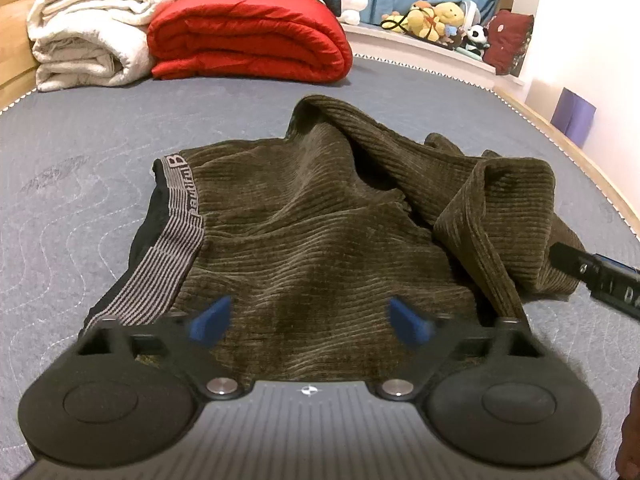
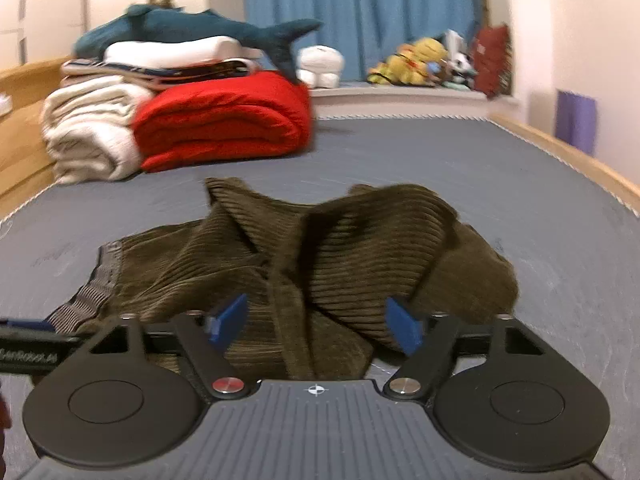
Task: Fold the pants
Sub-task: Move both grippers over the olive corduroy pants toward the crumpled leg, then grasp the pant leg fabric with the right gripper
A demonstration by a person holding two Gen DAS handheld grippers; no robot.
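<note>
A: Where do the olive-brown corduroy pants (image 1: 320, 216) lie?

B: Crumpled on the grey quilted mattress (image 1: 80, 168), directly ahead of both claws, striped grey waistband (image 1: 176, 224) to the left.

A: And the claws?

B: The left gripper (image 1: 311, 320) is released, blue fingertips (image 1: 212, 320) spread above the cloth. The right gripper (image 2: 316, 324) is also released, legs bunched before it.

A: Beyond them?

B: A folded red quilt (image 1: 248, 36).

A bedroom in a home. A grey quilted mattress (image 1: 100, 184) in a wooden bed frame (image 2: 580, 160) fills the view. At eleven o'clock lie a folded red duvet (image 1: 248, 36) and white blankets (image 1: 88, 32); at one o'clock, soft toys (image 1: 436, 20) line a sill before a blue curtain (image 2: 360, 12).
</note>
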